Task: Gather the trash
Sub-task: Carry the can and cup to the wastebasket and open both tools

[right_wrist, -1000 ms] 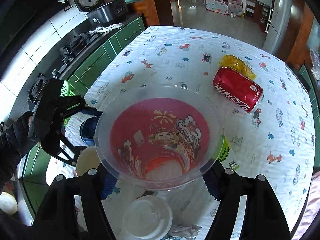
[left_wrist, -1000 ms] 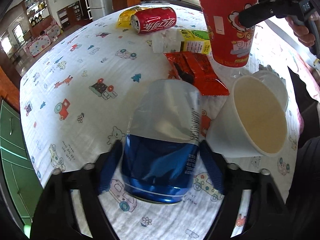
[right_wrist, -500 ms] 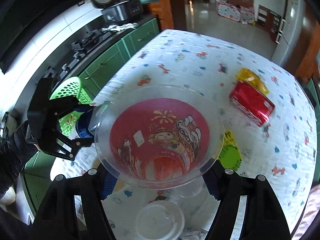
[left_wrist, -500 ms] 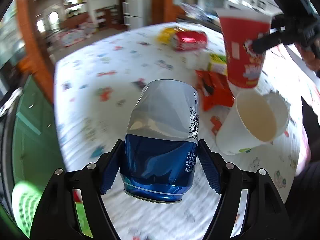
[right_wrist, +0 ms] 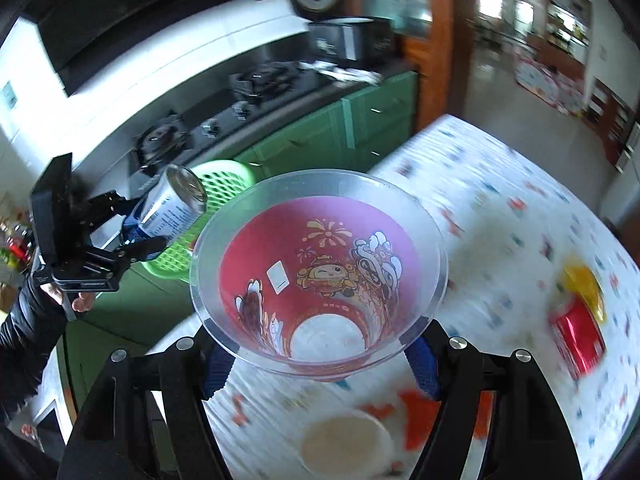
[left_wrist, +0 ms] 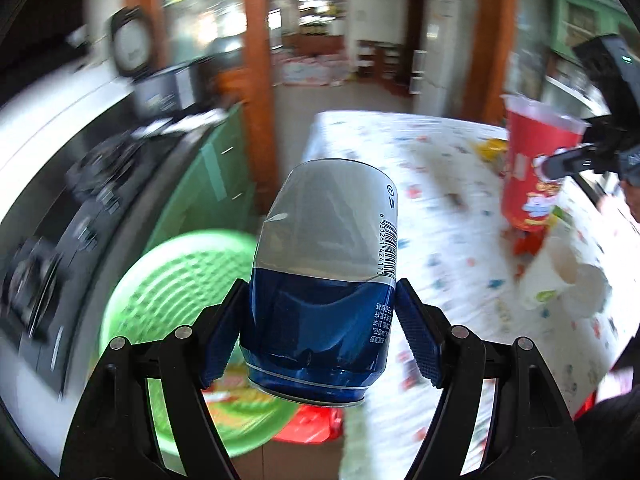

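— Tongs, left ones: what's in them?
— Clamped on the blue can, base toward the camera, green basket below-left (nearer than the right tongs, gripping the red cup over the worktop).

A home kitchen opening onto a living area is shown. A gas stove is set into a dark counter above green cabinets, with a rice cooker at the counter's end. A table is covered by a children's cartoon-print cloth. A refrigerator and play mats are seen beyond the wooden doorway.
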`<state>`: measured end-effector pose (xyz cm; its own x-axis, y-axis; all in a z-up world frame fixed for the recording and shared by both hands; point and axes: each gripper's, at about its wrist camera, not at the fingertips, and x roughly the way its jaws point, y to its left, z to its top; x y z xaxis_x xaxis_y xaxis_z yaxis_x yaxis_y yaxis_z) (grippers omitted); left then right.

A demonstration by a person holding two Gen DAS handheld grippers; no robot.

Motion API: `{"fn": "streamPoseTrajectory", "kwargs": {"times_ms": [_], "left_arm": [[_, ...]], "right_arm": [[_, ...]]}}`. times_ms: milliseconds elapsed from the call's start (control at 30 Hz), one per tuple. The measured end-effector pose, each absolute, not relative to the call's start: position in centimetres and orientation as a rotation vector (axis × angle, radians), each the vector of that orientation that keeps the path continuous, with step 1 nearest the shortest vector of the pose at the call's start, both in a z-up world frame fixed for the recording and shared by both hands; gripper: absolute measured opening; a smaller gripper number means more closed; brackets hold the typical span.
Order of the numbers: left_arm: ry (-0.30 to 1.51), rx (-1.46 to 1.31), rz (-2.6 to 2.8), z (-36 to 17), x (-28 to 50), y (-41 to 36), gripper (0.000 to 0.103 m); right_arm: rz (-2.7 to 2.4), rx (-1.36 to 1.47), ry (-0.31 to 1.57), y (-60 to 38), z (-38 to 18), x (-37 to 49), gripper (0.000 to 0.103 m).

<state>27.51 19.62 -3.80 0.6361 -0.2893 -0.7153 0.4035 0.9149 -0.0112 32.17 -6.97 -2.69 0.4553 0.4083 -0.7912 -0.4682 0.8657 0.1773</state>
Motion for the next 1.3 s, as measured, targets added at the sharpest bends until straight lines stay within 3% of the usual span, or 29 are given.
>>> {"fn": "streamPoseTrajectory", "kwargs": {"times_ms": [367, 767, 1033, 1300], "left_arm": [[0.970, 0.052, -0.104, -9.2, 28.5, 28.0, 0.073], [0.973, -0.047, -0.027, -10.1, 28.3, 31.4, 0.083], [0.957, -0.055, -0.013, -9.7, 26.6, 32.1, 0.085], [0.944, -0.072, -0.030, -9.3, 25.3, 31.5, 0.085]], "right_arm": [[0.698, -0.077, 0.922, 6.0, -3.0, 36.9, 0.069], [0.724, -0.096, 0.989, 16.2, -7.3, 40.7, 0.070], [0.717, -0.123, 0.997, 18.8, -9.1, 41.1, 0.077], [0.720, -0.127, 0.953, 17.5, -7.5, 39.4, 0.081]]}}
